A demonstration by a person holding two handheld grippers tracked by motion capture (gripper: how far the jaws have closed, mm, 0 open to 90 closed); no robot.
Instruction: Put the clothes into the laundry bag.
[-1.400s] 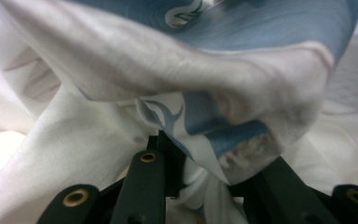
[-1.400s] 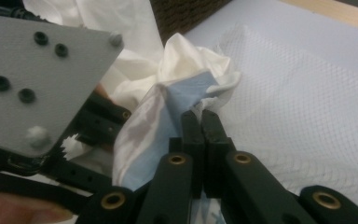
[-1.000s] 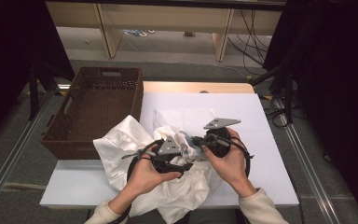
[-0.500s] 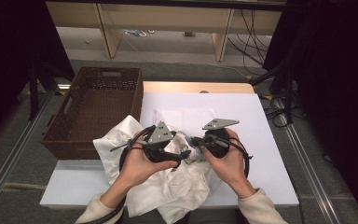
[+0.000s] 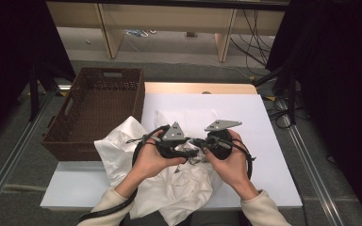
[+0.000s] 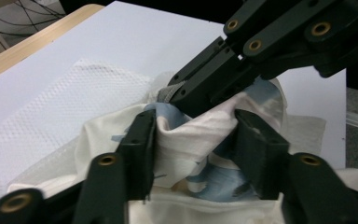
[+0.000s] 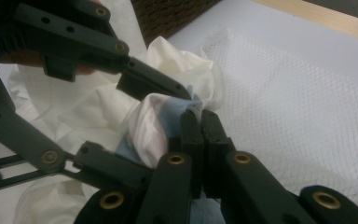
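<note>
Left gripper (image 6: 191, 140): jaws are standing apart, straddling a raised fold of the white garment (image 5: 169, 188).
Right gripper (image 7: 200, 126): jaws are pinching the garment's blue-printed fabric, tip meeting the left gripper.
Garment: is lying bunched at the table's (image 5: 264, 141) near edge, partly overhanging it.
Mesh bag (image 7: 298, 93): is lying flat beyond the garment.
Wicker basket (image 5: 94, 113): is sitting just beside the table's left edge.
Open room: bare white tabletop is lying right and beyond.

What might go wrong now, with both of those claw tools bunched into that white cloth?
1. The right gripper is shut on a thin pinch of the white cloth; a tug could pull it free.
2. The left gripper straddles the same fold with its fingers apart, so closing might catch the right one.
3. The cloth hangs over the table edge and could slide off.
</note>
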